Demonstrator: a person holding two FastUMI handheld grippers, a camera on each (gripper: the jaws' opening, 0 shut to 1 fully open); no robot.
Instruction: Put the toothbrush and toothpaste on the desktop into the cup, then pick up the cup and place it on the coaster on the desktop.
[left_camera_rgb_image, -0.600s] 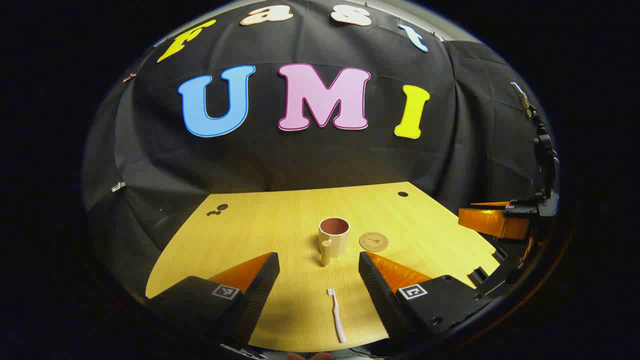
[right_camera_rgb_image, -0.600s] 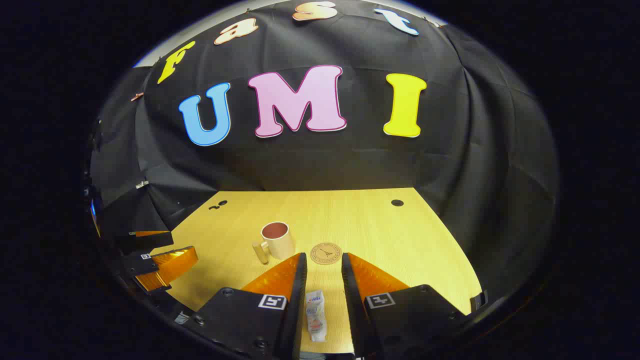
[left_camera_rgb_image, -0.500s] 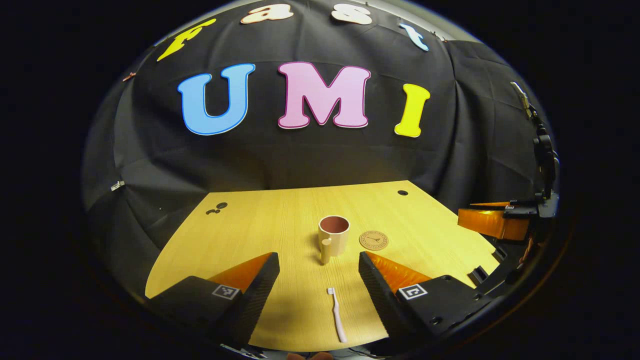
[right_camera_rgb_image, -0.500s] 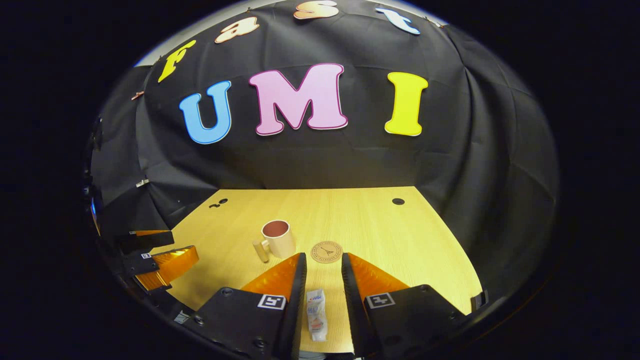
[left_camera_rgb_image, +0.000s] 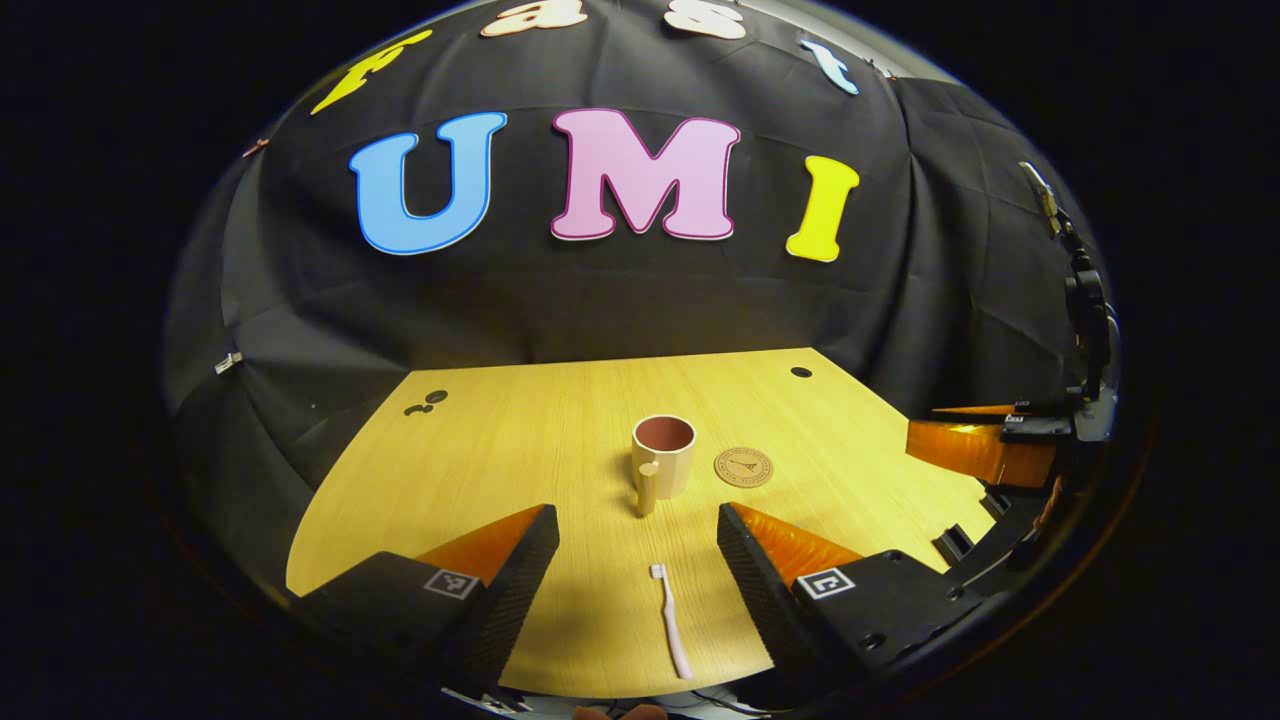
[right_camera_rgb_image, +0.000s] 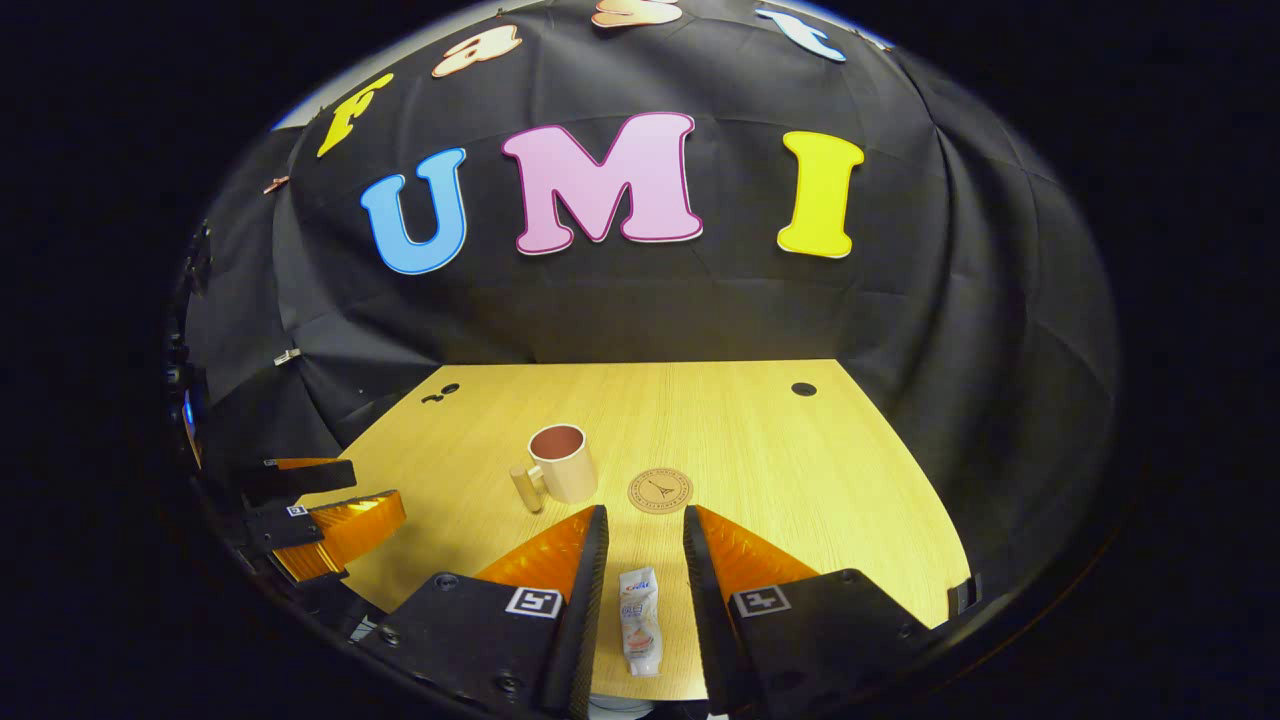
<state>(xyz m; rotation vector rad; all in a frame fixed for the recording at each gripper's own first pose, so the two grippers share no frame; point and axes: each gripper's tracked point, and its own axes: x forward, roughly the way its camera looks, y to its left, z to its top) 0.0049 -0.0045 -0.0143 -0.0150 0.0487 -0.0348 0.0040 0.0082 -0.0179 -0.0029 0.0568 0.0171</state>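
Since the earlier frames both views are shifted slightly: the counter (left_camera_rgb_image: 480, 450) and everything on it sit a little higher, so both tongs seem tipped down a touch, while nothing on the counter is displaced. Nothing of the task is done yet. The toothbrush (left_camera_rgb_image: 671, 620) lies flat on the counter between the spread fingers of the left tongs (left_camera_rgb_image: 637, 527), untouched by either finger; these tongs are released. The toothpaste (right_camera_rgb_image: 639, 620) lies flat between the fingers of the right tongs (right_camera_rgb_image: 645, 527), which are narrowed around it but not seen to press it, so they are judged released too. The cup (left_camera_rgb_image: 662, 458) stands upright and empty, near the coaster (left_camera_rgb_image: 743, 467) but not on it. Both pick-ups, both drops and the cup's transfer are left.
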